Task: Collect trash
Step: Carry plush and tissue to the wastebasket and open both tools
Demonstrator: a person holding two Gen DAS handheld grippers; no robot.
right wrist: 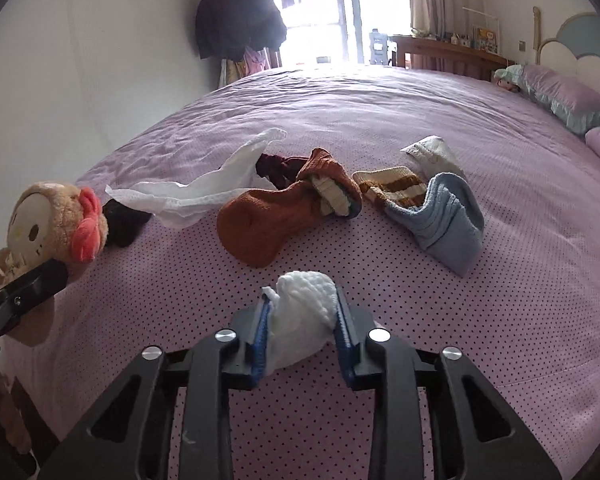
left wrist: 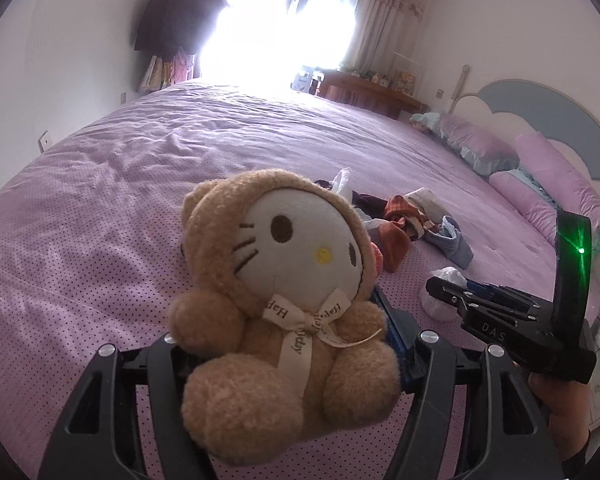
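**Crumpled white tissue pinched for collection**

Crumpled white tissue wad (right wrist: 304,312) sits squeezed between the blue pads (right wrist: 260,344) of the right gripper (right wrist: 302,336), low against the dotted lilac bedsheet (right wrist: 460,320), just in front of the rust-brown knitted sock (right wrist: 268,216). Pinched from both sides, probably so the soft paper lifts off without unravelling. No earlier view, so only the clamp itself can be vouched for.

Left gripper (left wrist: 284,360) closed on a tan plush bear-suited cat toy with a ribbon bow (left wrist: 284,280), held to the left of the rust sock; likely carried aside as a keepsake rather than rubbish, though that is a guess.

Behind the rust sock: a long white tissue sheet (right wrist: 204,192) draped leftward, apparently further rubbish to gather. Right of the rust sock: a pale blue folded sock (right wrist: 448,220), a brown-and-cream striped sock (right wrist: 392,188) and a whitish cloth piece (right wrist: 432,152). A dark maroon garment (right wrist: 276,164) lies behind it. Socks crowd the loose tissue, so a careless grab could catch laundry too.
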